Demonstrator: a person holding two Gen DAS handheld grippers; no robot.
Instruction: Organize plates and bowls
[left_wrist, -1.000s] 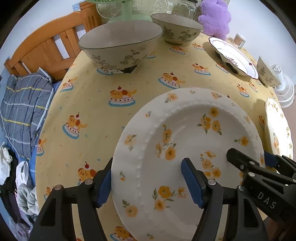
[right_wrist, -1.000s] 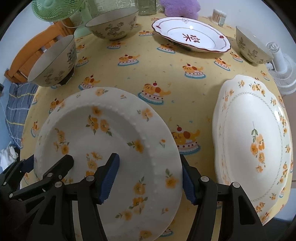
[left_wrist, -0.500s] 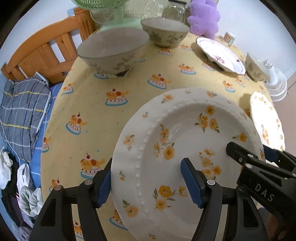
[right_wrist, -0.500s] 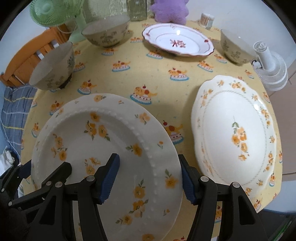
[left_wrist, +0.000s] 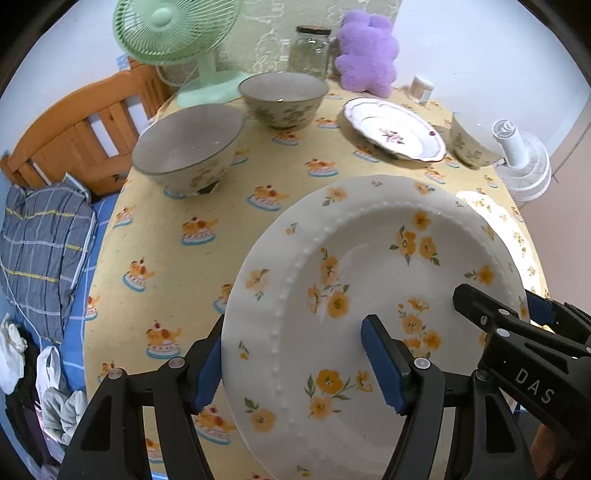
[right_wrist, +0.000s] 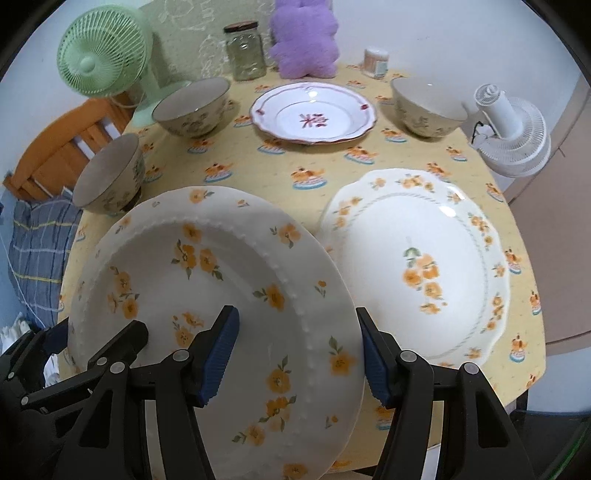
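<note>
I have the flowered plate (left_wrist: 373, 295) held by both grippers, lifted clear of the yellow tablecloth (left_wrist: 177, 258) and tilted over the table's near edge. The left gripper (left_wrist: 291, 369) straddles the plate's left rim, 1 blue pad under it and 1 on the inside face. The right gripper (right_wrist: 299, 354) clamps the right rim the same way, fingers about half spread on that rim. In the right wrist view a second orange-flowered plate (right_wrist: 417, 273) lies flat near the table's right edge, just beside the held plate. Toward the far edge sits a red-trimmed plate (right_wrist: 314, 114) with a bowl (right_wrist: 428, 107) to its right. 2 more bowls (left_wrist: 188, 147) (left_wrist: 282, 98) stand along the left side, near a green fan (left_wrist: 177, 37).
</note>
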